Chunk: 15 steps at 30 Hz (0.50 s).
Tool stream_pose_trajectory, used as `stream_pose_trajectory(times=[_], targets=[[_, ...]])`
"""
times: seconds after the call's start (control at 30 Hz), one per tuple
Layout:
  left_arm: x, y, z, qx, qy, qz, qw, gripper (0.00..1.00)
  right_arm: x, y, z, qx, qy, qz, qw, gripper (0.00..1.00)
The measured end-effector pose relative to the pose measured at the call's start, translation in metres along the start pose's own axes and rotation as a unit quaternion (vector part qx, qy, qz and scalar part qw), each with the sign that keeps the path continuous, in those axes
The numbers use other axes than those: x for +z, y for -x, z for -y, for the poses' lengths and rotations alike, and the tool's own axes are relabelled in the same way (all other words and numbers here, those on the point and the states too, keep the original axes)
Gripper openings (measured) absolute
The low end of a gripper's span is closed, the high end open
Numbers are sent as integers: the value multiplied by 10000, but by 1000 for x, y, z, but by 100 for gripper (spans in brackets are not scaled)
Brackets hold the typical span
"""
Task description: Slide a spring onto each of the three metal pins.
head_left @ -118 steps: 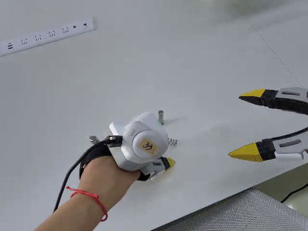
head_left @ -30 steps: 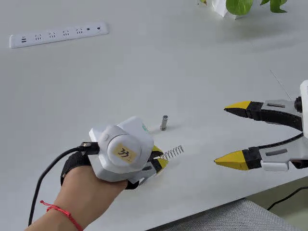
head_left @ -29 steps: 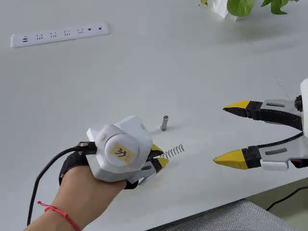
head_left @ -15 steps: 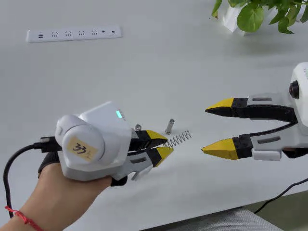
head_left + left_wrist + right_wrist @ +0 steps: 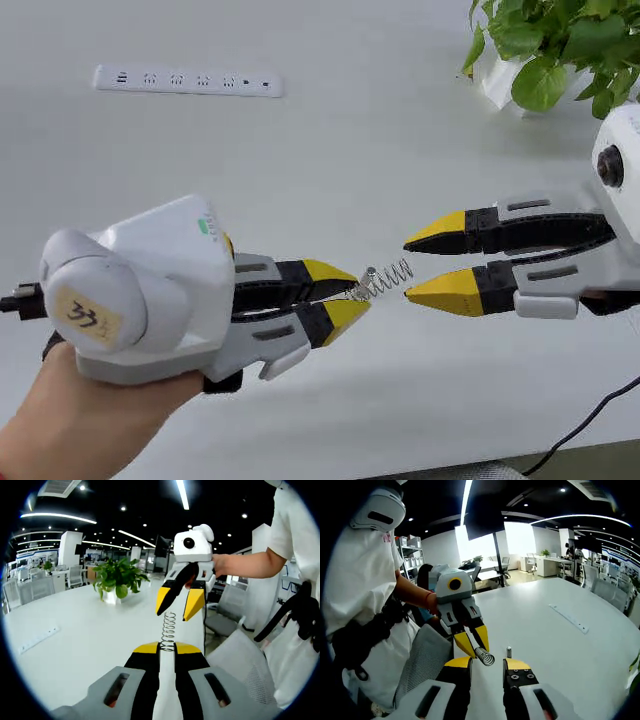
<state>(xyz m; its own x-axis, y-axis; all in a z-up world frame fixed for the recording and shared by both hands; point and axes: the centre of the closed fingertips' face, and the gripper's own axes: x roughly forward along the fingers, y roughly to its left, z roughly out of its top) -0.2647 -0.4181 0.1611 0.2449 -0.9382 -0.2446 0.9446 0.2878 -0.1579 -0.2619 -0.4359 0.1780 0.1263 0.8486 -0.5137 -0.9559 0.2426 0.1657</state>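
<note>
Left tongs (image 5: 355, 291): pressed together on one end of the spring (image 5: 386, 277), which is held lifted clear of the tabletop (image 5: 330, 150).
Right tongs (image 5: 409, 270): spread. The spring's free end lies between their tips, and I cannot tell if it touches them.
Pin (image 5: 509, 652): upright on the tabletop just beyond the right tongs, bare.
Done: no spring seen seated on a pin.
Left: likely all three, starting with this spring. The other pins and springs cannot be judged.

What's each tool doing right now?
Left tool: shut on the spring.
Right tool: open, empty, tips at the spring's free end.
</note>
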Motion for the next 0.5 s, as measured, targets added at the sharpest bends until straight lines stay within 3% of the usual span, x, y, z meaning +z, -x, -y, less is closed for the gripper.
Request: stream_pose_trajectory(times=[0.3,0.5], targets=[[6,6,3,6,-46,162,9999,7,12,-2,-11,199,46,11,9998,8],[6,8,6,-6,-71,179,9998,7,15,-3,-16,208,159,-81,9996,7]])
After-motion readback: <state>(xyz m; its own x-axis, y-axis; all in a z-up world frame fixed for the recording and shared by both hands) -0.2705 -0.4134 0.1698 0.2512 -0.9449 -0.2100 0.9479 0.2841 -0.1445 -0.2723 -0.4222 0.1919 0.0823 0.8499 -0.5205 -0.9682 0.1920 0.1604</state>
